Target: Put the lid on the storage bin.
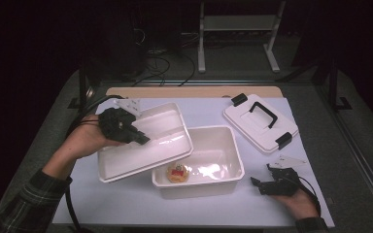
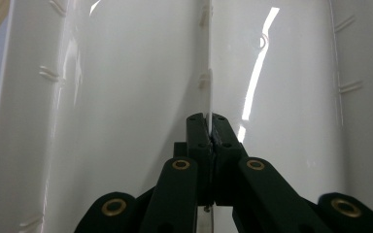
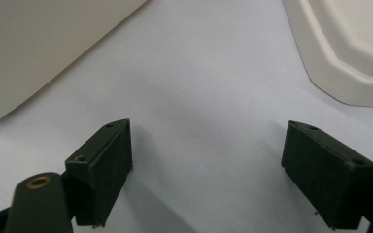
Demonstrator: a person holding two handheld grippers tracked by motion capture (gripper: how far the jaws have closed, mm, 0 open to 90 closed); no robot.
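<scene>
Jaws of the left gripper [image 1: 138,137] pinch the tray [image 1: 162,131] wall between them, tilting it over the tub [image 1: 223,150], probably for lifting clear; the right gripper [image 1: 262,175] rests wide apart beside it.

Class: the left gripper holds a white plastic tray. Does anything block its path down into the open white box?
Nothing visible blocks the white plastic tray above the open white box; a small orange-and-red item lies on the box floor.
</scene>
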